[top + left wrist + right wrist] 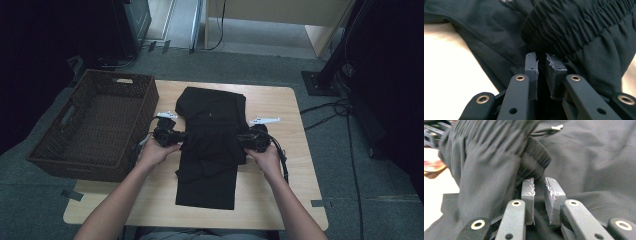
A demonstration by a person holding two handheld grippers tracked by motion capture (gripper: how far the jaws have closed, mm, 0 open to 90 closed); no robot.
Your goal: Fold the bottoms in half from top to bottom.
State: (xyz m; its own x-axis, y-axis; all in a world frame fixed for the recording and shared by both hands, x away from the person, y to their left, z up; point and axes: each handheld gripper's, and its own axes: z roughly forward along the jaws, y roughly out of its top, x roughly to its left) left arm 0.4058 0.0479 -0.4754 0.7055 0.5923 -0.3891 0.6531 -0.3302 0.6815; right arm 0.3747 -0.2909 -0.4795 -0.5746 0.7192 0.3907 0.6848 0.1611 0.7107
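Both claws sit at the middle of a black pair of pants (212, 145) lying folded on the wooden tabletop (280, 200), one claw on each side edge. The left claw (176, 136) comes in from the basket side, the right claw (246, 140) from the opposite side, each with a hand wrapped around it.

In the left gripper view, the left claw (541, 60) has its pads cracked apart by a narrow gap, nothing pinched between them. The gathered elastic waistband (564, 32) bunches up right at the tips, touching or just about touching them. The cloth isn't clamped.

Same story in the right gripper view: the right claw (539, 182) is slightly open, a slim gap between the pads, with a folded waistband edge (534, 162) sitting right at the tips and not gripped. A drawstring tip (556, 127) shows farther up on the fabric.

A dark brown wicker basket (80, 145) stands at the left edge of the tabletop, just beside the left hand (155, 152).
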